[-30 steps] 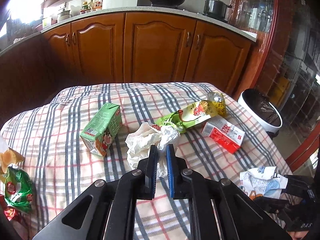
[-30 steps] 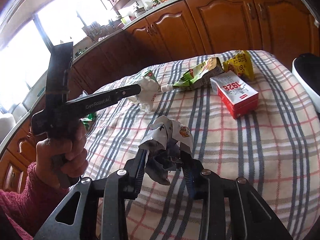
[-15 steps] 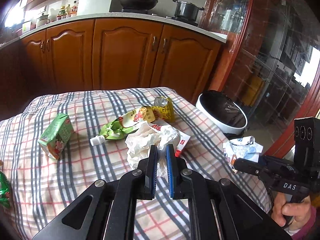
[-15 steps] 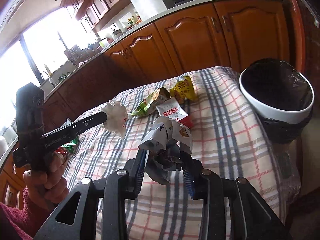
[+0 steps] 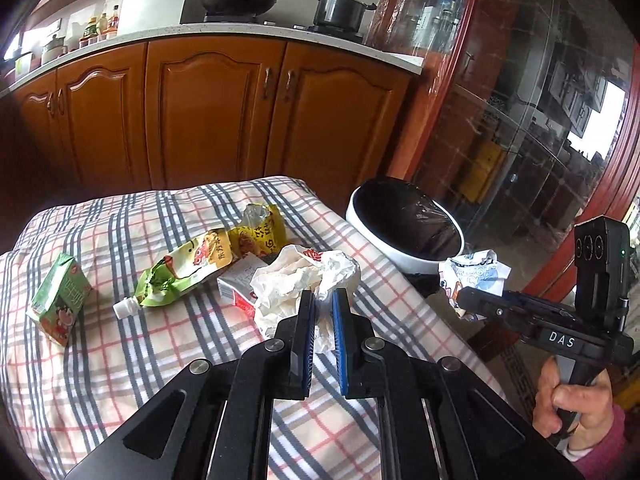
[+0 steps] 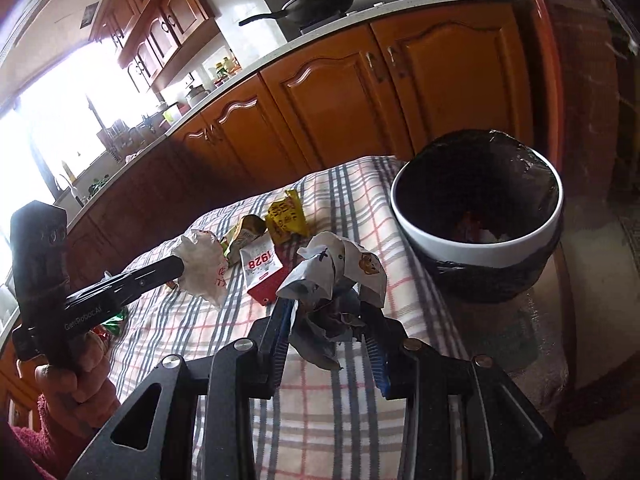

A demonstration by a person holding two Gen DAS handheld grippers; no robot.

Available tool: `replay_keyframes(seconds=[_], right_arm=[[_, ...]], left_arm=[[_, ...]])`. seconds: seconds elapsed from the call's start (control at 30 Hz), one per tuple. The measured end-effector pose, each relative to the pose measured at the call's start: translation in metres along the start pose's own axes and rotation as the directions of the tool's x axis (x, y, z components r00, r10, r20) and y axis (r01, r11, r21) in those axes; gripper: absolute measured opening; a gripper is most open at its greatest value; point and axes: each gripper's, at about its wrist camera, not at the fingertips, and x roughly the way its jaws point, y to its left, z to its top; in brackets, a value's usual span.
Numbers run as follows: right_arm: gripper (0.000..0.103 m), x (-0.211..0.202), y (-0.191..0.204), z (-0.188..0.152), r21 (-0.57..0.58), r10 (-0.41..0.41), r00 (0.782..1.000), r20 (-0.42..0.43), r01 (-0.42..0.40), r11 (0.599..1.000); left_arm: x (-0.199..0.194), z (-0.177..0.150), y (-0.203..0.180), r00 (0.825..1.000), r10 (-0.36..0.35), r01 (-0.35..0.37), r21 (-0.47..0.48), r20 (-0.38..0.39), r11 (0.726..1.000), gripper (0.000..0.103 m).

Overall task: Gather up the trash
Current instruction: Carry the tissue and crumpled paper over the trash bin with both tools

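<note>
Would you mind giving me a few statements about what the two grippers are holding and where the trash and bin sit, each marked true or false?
1. The left gripper is shut on the crumpled white paper. True.
2. The right gripper is empty. False: it is shut on a crumpled printed wrapper.
3. The trash bin is lined with a black bag. True.
4. The green juice carton is inside the bin. False: it lies on the checked tablecloth.
5. The red and white carton lies on the tablecloth. True.
</note>
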Motion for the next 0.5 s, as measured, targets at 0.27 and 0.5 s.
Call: replay_keyframes(seconds=[0.27, 0.5], right_arm=[[0.035, -0.007, -0.030, 0.016, 0.021, -0.042, 0.999, 0.024, 0.042, 0.999], [0.035, -0.008, -0.059, 0.030, 0.053, -0.090, 0.996, 0.010, 0.089, 0.995]], left_arm=[[0.034, 0.024, -0.020, 0.999, -0.033, 0.033, 0.007, -0.024, 0.999, 0.007], [0.068, 0.049, -0.042, 0.997, -0.055, 0.058, 0.044, -0.053, 0.997, 0.007]])
